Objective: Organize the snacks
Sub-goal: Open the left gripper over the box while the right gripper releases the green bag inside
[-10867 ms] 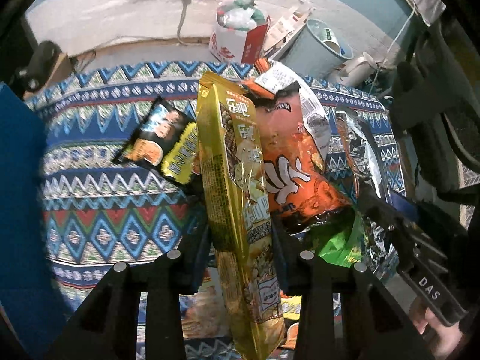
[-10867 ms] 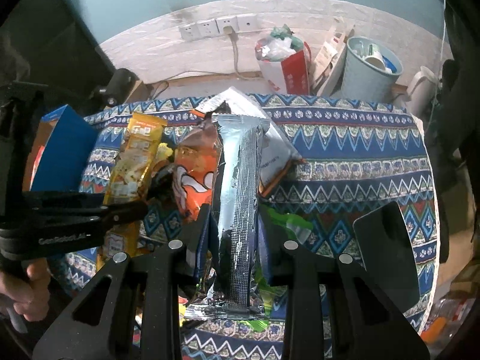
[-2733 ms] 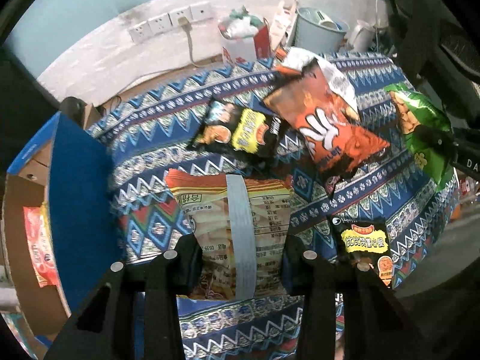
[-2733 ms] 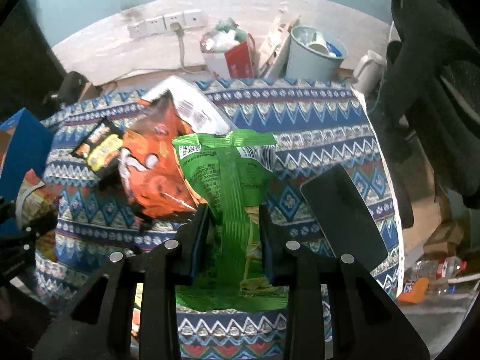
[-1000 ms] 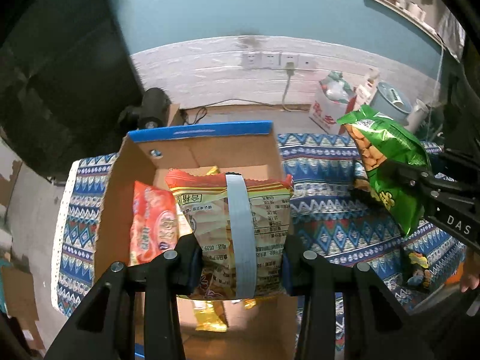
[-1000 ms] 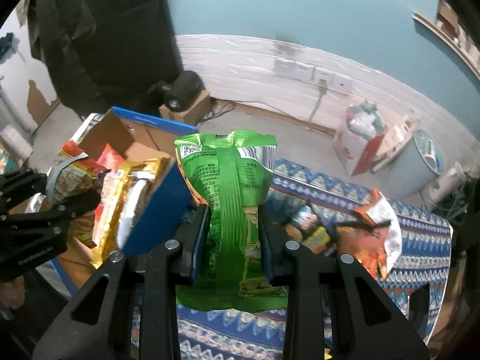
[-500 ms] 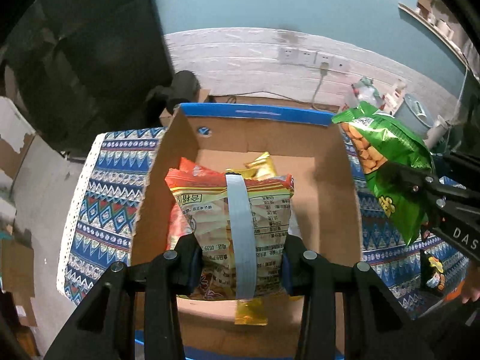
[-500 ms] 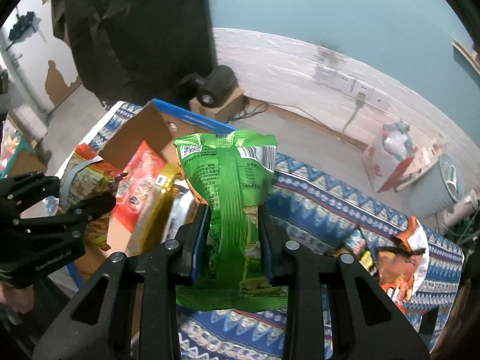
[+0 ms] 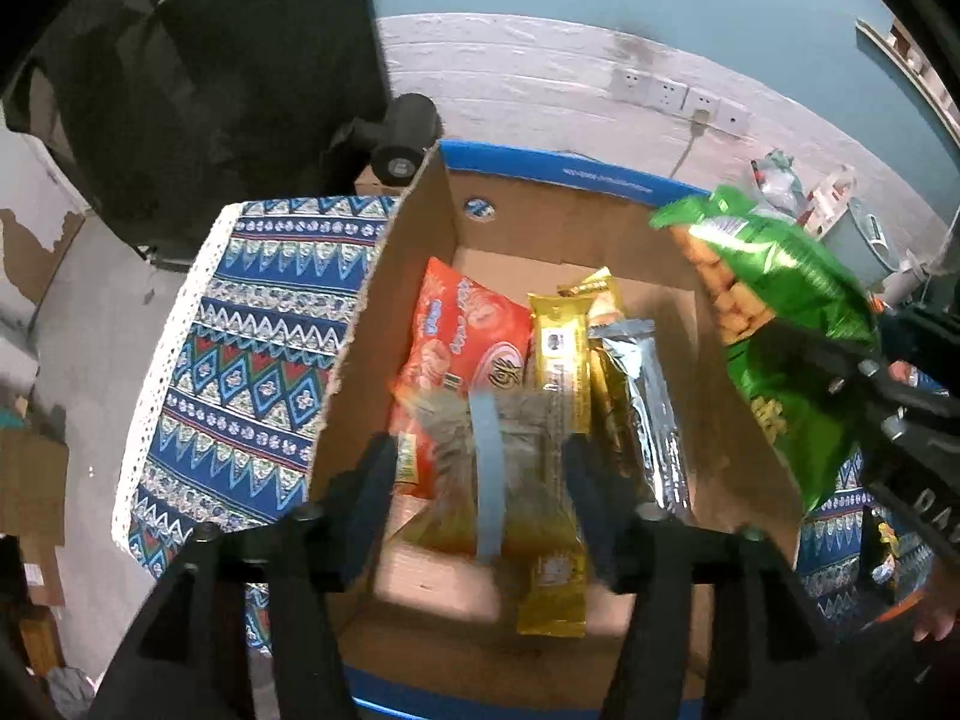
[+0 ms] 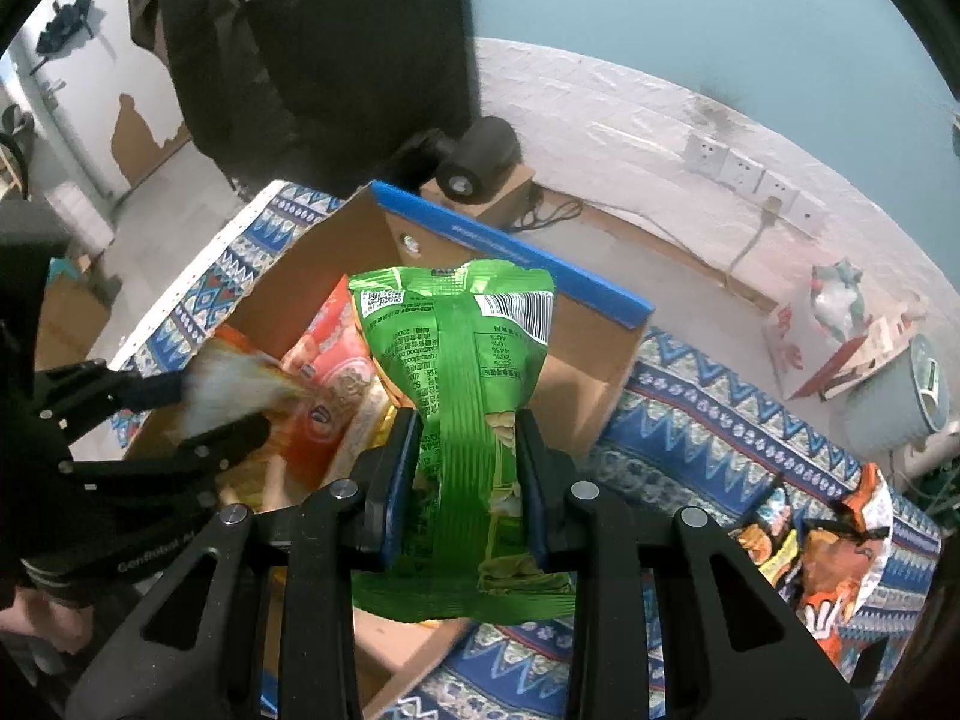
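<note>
A patterned blue cloth covers the counter under a cardboard box at frame centre. The left hand-held gripper stands open around a blurred orange snack bag inside the box. At lower centre, the right hand-held gripper clamps a green snack bag above the box's rim.

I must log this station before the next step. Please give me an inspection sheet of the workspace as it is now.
Surface: patterned tablecloth covers the table.
Job's things: open cardboard box holds a red bag, a gold pack and a silver pack; blurred orange bag over the box; green bag above the box edge.
Clutter: loose snack bags on the cloth.
Grippers: left gripper open around the orange bag; right gripper shut on the green bag.
Cables: cord from the wall sockets.
Surroundings: bin, teal wall.
</note>
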